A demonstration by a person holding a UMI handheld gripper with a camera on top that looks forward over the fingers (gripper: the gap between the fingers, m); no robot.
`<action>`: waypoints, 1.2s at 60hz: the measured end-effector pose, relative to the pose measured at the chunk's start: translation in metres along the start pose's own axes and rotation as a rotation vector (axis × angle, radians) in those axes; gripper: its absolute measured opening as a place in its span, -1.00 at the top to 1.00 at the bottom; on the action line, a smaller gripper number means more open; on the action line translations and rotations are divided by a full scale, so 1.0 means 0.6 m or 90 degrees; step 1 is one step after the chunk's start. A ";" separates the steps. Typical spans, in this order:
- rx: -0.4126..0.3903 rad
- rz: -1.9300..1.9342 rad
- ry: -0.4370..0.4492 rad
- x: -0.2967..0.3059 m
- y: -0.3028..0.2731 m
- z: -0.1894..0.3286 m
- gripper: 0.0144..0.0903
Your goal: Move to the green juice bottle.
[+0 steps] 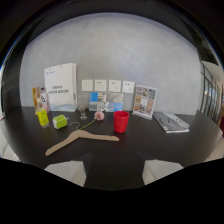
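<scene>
My tool has its fingers spread apart over the counter, gripping nothing; the green juice bottle stands well beyond the wooden hanger.

wooden hanger, dark matt table; rough wall

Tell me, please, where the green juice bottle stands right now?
In the gripper view, the green juice bottle stands far ahead and left of the open claw, beside the small green box, before the white bag.
</scene>
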 end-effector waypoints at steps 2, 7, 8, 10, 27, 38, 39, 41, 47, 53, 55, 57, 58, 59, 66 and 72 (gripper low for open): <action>-0.002 -0.001 0.004 0.002 0.002 -0.001 -0.87; -0.010 -0.002 0.013 0.005 0.010 -0.010 -0.86; -0.012 -0.003 0.015 0.005 0.012 -0.012 -0.86; -0.014 -0.004 0.018 0.006 0.017 -0.016 -0.87; -0.037 0.005 0.001 -0.093 0.049 -0.053 -0.85; -0.032 0.004 -0.050 -0.257 0.042 -0.041 -0.85; -0.030 0.003 -0.053 -0.272 0.039 -0.039 -0.84; -0.026 0.001 -0.057 -0.303 0.032 -0.033 -0.84; -0.015 -0.004 -0.069 -0.395 0.007 -0.008 -0.87; 0.002 -0.010 -0.076 -0.484 -0.025 0.026 -0.87; 0.007 -0.011 -0.076 -0.512 -0.035 0.042 -0.86; 0.013 -0.009 -0.076 -0.538 -0.045 0.057 -0.87; 0.015 -0.008 -0.073 -0.551 -0.051 0.064 -0.88; 0.017 -0.007 -0.072 -0.562 -0.056 0.072 -0.88; 0.020 -0.002 -0.068 -0.629 -0.080 0.133 -0.88; 0.021 0.001 -0.051 -0.654 -0.091 0.188 -0.87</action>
